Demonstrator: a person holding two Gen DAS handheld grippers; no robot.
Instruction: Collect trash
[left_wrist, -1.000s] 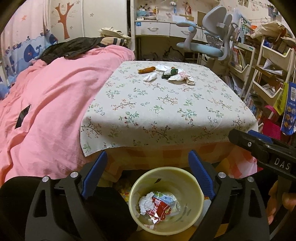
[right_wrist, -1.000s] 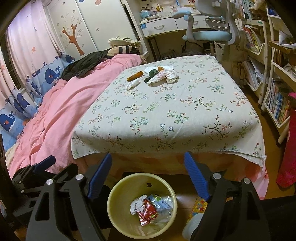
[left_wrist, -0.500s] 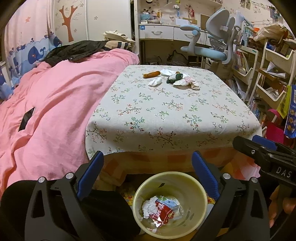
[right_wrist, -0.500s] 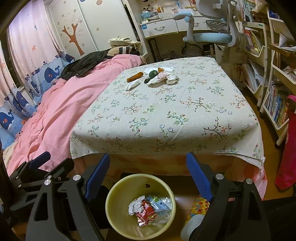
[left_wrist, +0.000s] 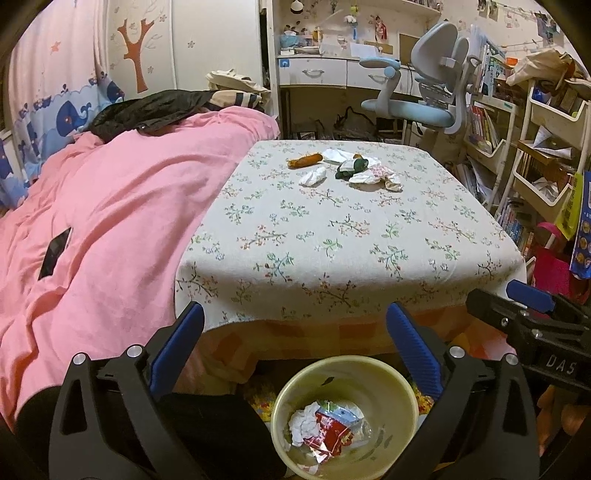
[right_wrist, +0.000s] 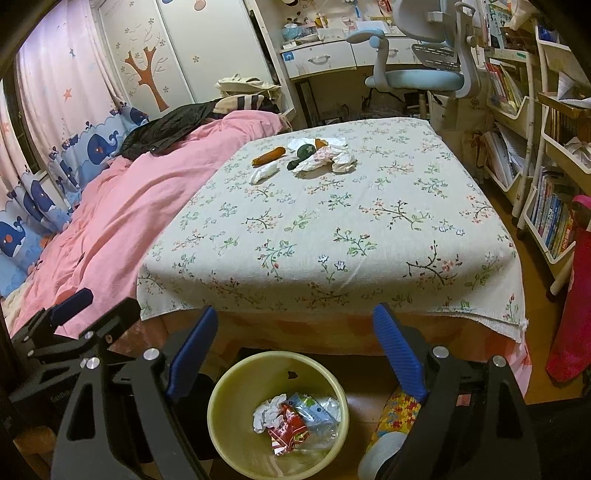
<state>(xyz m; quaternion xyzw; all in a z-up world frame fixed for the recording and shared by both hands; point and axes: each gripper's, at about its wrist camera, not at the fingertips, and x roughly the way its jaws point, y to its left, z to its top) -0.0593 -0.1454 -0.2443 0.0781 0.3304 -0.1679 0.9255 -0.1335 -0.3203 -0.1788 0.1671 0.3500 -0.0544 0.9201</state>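
Observation:
A yellow trash bin (left_wrist: 402, 391) stands on the floor in front of the table and holds crumpled paper and a red wrapper (left_wrist: 327, 434); it also shows in the right wrist view (right_wrist: 221, 391). My left gripper (left_wrist: 293, 325) is open and empty above the bin. My right gripper (right_wrist: 295, 325) is open and empty above the bin too. Far across the floral tablecloth (left_wrist: 332, 236) lies a trash pile: an orange wrapper (left_wrist: 304, 160), a white tissue (left_wrist: 312, 176), a dark green piece (left_wrist: 354, 168) and white crumpled paper (left_wrist: 375, 175). The pile also shows in the right wrist view (right_wrist: 321, 157).
A pink blanket (left_wrist: 110, 206) covers the bed on the left, with a dark phone (left_wrist: 55, 253) on it. A blue desk chair (left_wrist: 417, 107) stands behind the table. Shelves of books (right_wrist: 554, 218) line the right side. A red bag (right_wrist: 576, 302) hangs at right.
Both grippers have risen and tilted slightly; the table and far trash pile sit lower in view. Both stay open and empty over the bin.

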